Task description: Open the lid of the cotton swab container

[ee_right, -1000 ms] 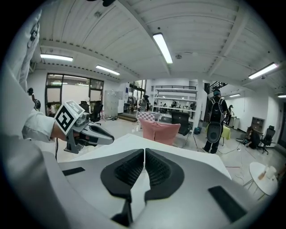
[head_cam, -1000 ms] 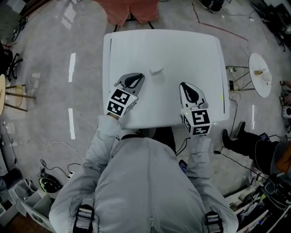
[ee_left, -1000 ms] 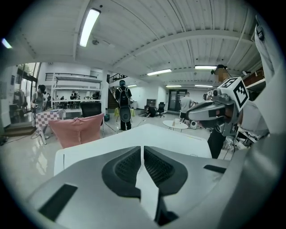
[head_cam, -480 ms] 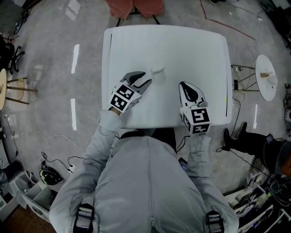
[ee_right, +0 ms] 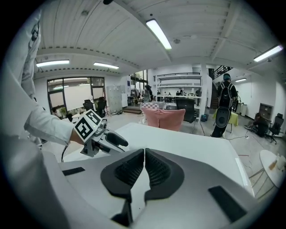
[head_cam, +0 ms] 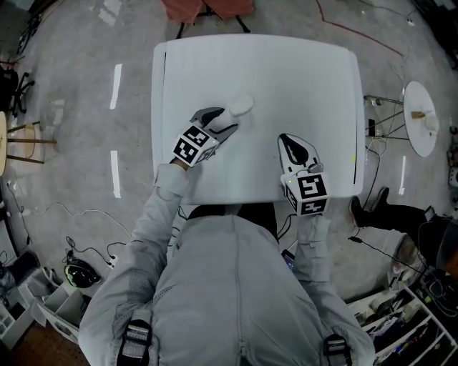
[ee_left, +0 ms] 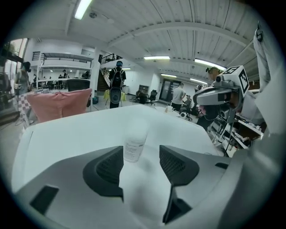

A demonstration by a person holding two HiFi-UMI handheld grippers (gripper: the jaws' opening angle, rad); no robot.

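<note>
The cotton swab container (head_cam: 241, 104) is a small pale tub with a label, standing upright on the white table (head_cam: 300, 71). My left gripper (head_cam: 227, 120) reaches to it from the near left, and its jaws are opening. In the left gripper view the container (ee_left: 134, 142) stands at the jaw tips, close by the left pad (ee_left: 107, 167), and neither pad presses on it. My right gripper (head_cam: 293, 145) rests over the table's near right part, jaws shut with nothing between them (ee_right: 144, 167). The right gripper view also shows the left gripper (ee_right: 105, 138).
A pink chair (head_cam: 207, 8) stands at the table's far edge. To the right of the table is a small round white stand (head_cam: 421, 118). Cables and boxes lie on the floor around it. Several people stand far off in the hall (ee_left: 117, 85).
The left gripper has moved forward to the container and its jaws have gone from shut to wide apart. The right gripper has stayed in place, shut.
</note>
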